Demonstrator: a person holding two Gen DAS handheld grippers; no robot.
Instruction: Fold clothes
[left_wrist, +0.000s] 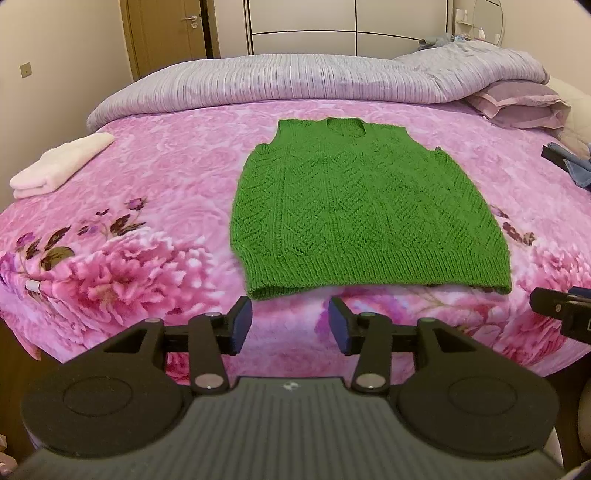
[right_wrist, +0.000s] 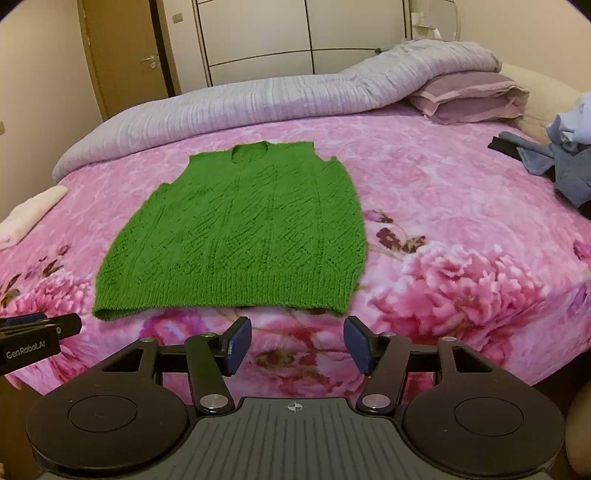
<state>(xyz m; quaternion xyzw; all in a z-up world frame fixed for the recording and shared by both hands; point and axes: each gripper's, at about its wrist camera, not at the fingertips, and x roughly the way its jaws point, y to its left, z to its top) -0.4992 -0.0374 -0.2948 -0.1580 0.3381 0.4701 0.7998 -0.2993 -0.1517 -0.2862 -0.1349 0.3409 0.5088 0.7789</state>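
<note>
The green vest (left_wrist: 369, 206) is laid out flat on the pink flower blanket (left_wrist: 155, 192) of the bed, near the front edge. Its neck hole is pointed at the far edge, where the rolled-up purple quilt (left_wrist: 280, 79) is seen. Its bottom band is turned to the front edge. No fold is seen in it yet, so the folding of this vest is judged to be not yet started.

A small pale folded cloth (left_wrist: 61, 164) is seen by the left edge of the bed. One piece seems to be done already. A heap of blue clothes (right_wrist: 569, 162) is piled by the right edge, and more work is likely left there.

The left gripper (left_wrist: 290, 325) is held just in front of the bottom band, close to the vest's left bottom corner. Its jaws are spread apart and nothing is held between them. The right gripper (right_wrist: 297, 341) is held just in front of the band too, close to the right bottom corner. Its jaws are also spread apart and empty. The vest is not touched by either one.
</note>
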